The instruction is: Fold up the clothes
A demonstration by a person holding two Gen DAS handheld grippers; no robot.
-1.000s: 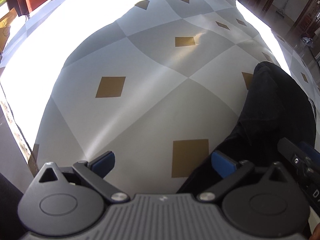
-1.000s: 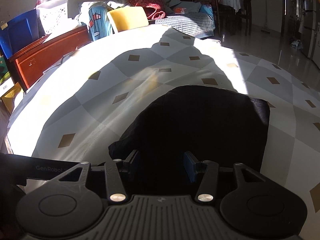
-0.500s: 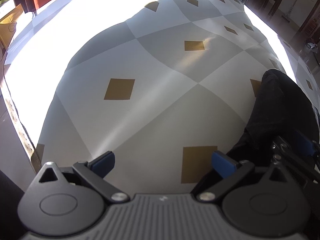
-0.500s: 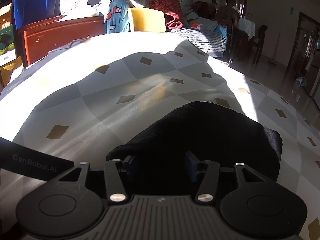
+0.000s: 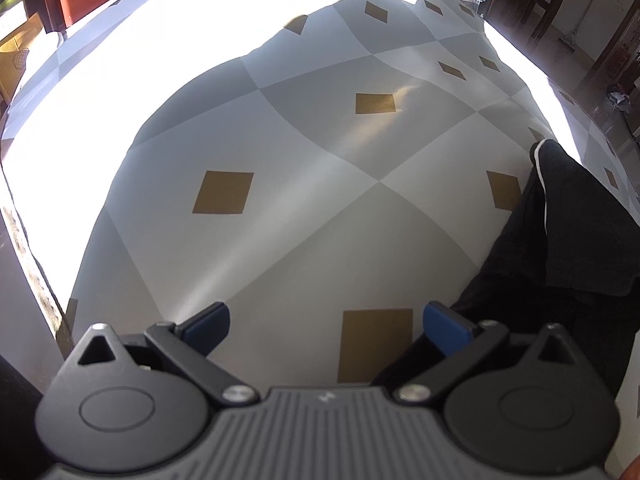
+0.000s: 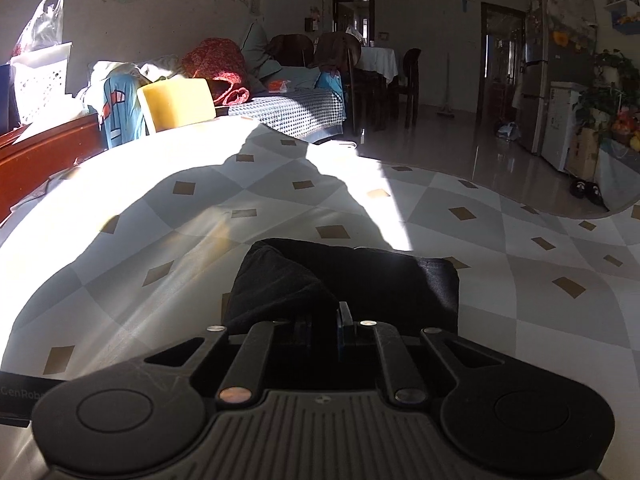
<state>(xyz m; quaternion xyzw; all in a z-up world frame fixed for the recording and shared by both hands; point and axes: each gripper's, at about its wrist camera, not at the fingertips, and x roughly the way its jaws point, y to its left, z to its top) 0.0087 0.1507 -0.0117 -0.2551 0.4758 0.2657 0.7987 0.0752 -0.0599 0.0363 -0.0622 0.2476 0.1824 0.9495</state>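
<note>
Right gripper (image 6: 325,322): fingers closing, pinched on a raised fold of the black garment (image 6: 360,276), which lies bunched on the desk (image 6: 540,320) under a grey-and-white checked cloth with tan diamonds. Left gripper (image 5: 326,320): blue-padded fingers (image 5: 206,326) spread wide apart above bare cloth, nothing between them; the garment's edge lies just beside its right finger. A yellow chair back (image 6: 178,104) stands beyond the far desk edge.
</note>
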